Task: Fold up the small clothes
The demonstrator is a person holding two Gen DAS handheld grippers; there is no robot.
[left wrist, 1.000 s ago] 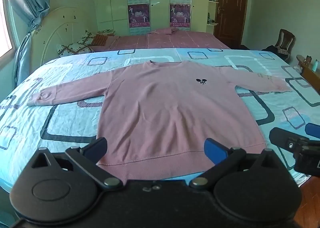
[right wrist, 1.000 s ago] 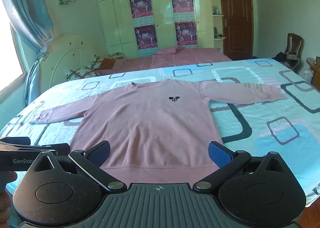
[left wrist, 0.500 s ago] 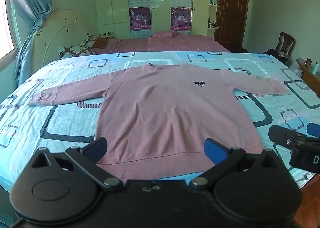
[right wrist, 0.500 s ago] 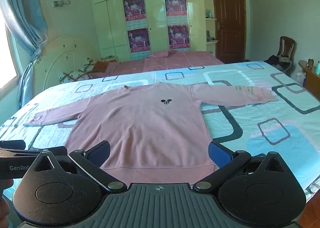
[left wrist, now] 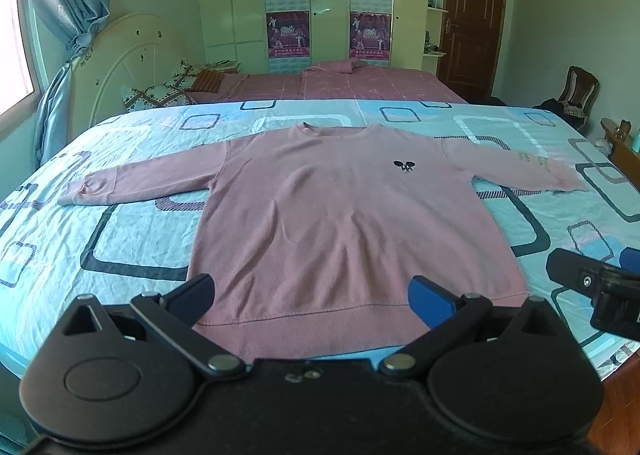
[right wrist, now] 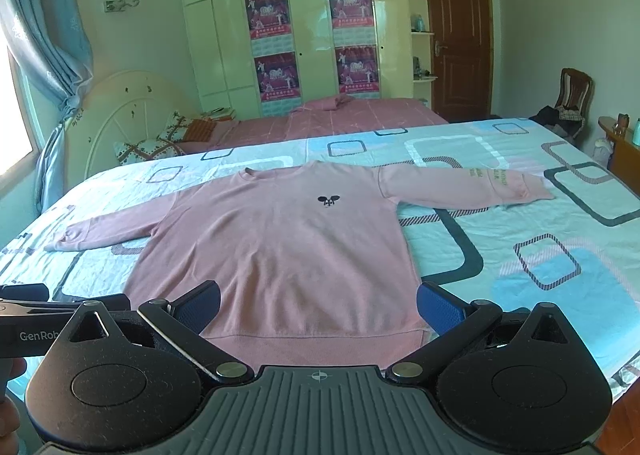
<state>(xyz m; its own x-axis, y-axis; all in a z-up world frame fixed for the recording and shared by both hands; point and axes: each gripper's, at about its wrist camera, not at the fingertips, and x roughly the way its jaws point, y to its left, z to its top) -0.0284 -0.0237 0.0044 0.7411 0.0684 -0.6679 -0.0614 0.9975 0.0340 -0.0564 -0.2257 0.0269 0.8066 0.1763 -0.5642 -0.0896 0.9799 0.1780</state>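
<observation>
A pink long-sleeved sweatshirt (left wrist: pixel 344 215) (right wrist: pixel 280 247) lies flat, front up, on the bed, both sleeves spread sideways and its hem toward me. A small black emblem (left wrist: pixel 405 166) marks its chest. My left gripper (left wrist: pixel 316 295) hovers open above the hem, nothing between its blue pads. My right gripper (right wrist: pixel 320 309) is open too, over the hem's right part, holding nothing. In the left wrist view the right gripper (left wrist: pixel 592 287) shows at the right edge. In the right wrist view the left gripper (right wrist: pixel 40 319) shows at the left edge.
The bed has a light blue sheet (left wrist: pixel 120 239) with square patterns. Behind it stands a second bed with a pink cover (left wrist: pixel 340 83), a white headboard (left wrist: pixel 132 55), wardrobes with posters (right wrist: pixel 276 55), a brown door (right wrist: pixel 460 39) and a chair (right wrist: pixel 572 95). A hand (right wrist: pixel 8 387) shows at lower left.
Both grippers have tilted or lifted slightly, so the sweatshirt sits a little lower in both views. The sweatshirt has not moved and the jaws stay open.
</observation>
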